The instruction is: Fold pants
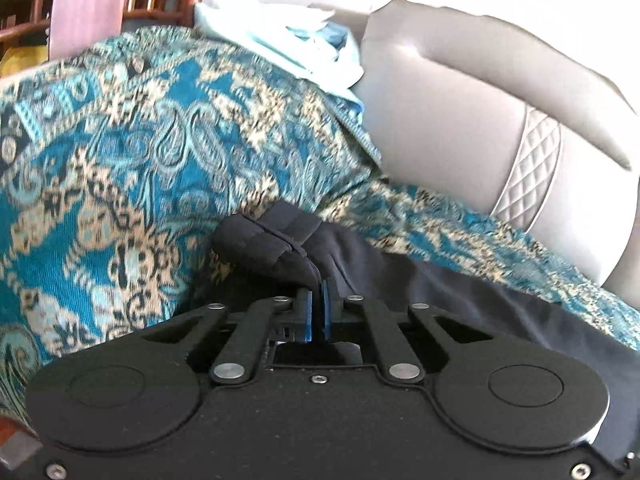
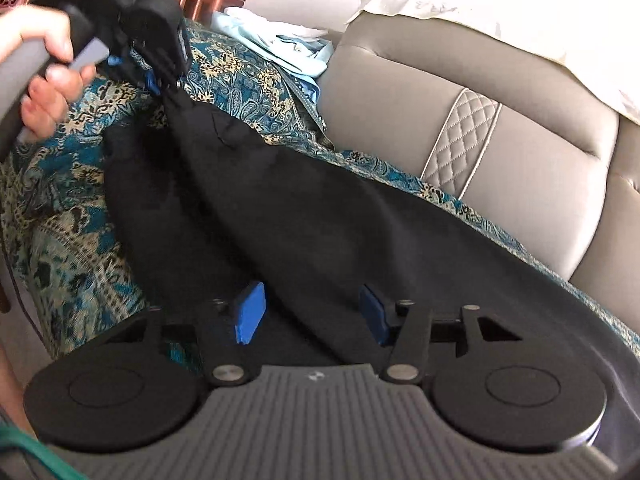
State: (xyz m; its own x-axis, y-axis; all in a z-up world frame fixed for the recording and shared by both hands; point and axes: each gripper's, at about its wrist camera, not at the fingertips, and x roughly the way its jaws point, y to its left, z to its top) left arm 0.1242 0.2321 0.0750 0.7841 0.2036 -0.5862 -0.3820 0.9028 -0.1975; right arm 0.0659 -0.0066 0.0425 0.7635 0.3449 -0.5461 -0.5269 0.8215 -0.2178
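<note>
Grey leather sofa (image 2: 400,92) with a quilted diamond-stitched panel (image 2: 460,136) on the backrest; seat covered by a teal and beige paisley throw (image 1: 132,152); pale blue cloth (image 1: 288,52) bunched at the throw's far edge; dark red wooden furniture (image 1: 24,4) behind, upper left; bright daylight washes out the backrest top.

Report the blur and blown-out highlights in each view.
Left wrist: patterned cover smeared by motion blur, top of sofa backrest blown out white. Right wrist: sharper, black pants too dark for detail, upper right glare-washed.
</note>
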